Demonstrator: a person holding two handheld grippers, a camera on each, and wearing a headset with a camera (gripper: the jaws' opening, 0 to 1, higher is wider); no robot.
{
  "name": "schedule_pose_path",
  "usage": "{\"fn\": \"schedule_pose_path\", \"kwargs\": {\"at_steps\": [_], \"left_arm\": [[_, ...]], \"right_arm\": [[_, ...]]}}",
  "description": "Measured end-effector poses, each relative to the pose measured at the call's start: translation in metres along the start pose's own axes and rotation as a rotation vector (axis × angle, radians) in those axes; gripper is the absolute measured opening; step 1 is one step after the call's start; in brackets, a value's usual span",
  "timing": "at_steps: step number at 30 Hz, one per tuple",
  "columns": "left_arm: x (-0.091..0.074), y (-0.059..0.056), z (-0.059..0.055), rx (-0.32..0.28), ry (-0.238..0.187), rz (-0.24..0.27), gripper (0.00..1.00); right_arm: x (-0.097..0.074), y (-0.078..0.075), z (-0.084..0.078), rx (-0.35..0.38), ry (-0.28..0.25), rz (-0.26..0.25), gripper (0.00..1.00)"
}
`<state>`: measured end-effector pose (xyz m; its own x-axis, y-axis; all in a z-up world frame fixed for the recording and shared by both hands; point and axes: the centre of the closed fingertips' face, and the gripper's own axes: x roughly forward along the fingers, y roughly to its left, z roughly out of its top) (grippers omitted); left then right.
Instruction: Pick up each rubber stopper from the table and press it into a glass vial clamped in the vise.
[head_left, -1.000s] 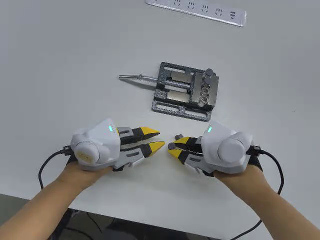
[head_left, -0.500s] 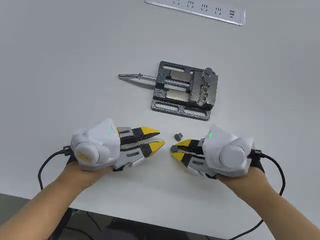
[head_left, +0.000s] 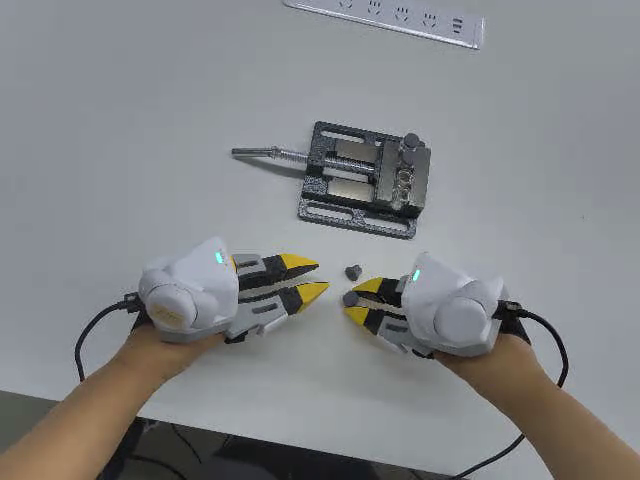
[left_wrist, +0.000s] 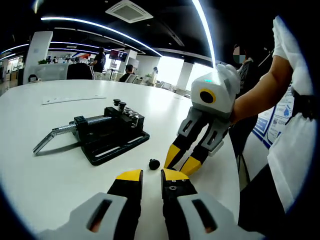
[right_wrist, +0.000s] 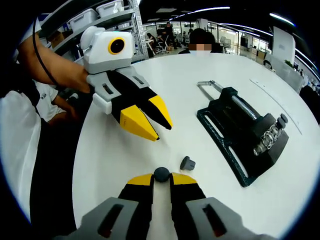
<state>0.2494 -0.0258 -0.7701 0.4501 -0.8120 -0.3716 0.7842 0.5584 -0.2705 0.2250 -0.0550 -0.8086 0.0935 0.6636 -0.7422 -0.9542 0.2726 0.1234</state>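
Currently two: gripped stopper in right tool, loose stopper just beside.

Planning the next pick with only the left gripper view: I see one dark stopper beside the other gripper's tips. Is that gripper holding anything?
Observer: Yes. The right gripper view shows the right gripper shut on a stopper at its very tips.
Operator: So mine is a second one?
Observer: Seemingly. A loose stopper lies on the table just past those tips, toward the vise.
Operator: Any vials free?
Observer: The head view looks down on a fitted stopper at one end; the vials beside it look open.
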Motion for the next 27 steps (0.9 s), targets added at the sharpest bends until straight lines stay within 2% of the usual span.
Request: {"fn": "schedule_pose_path", "kwargs": {"at_steps": [7, 13, 19, 27], "left_arm": [[0.000, 0.001, -0.001, 0.004, 0.002, -0.006, 0.11], [-0.002, 0.001, -0.002, 0.011, 0.009, -0.012, 0.12], [-0.004, -0.002, -0.009, 0.089, 0.057, -0.037, 0.13], [-0.008, 0.004, -0.009, 0.110, 0.052, -0.047, 0.14]], "right_arm": [[-0.004, 0.000, -0.004, -0.036, 0.035, -0.004, 0.14], [-0.007, -0.002, -0.008, -0.109, 0.109, -0.010, 0.17], [-0.008, 0.001, -0.002, -0.179, 0.147, -0.003, 0.17], [-0.008, 0.000, 0.005, -0.240, 0.171, -0.004, 0.16]]}}
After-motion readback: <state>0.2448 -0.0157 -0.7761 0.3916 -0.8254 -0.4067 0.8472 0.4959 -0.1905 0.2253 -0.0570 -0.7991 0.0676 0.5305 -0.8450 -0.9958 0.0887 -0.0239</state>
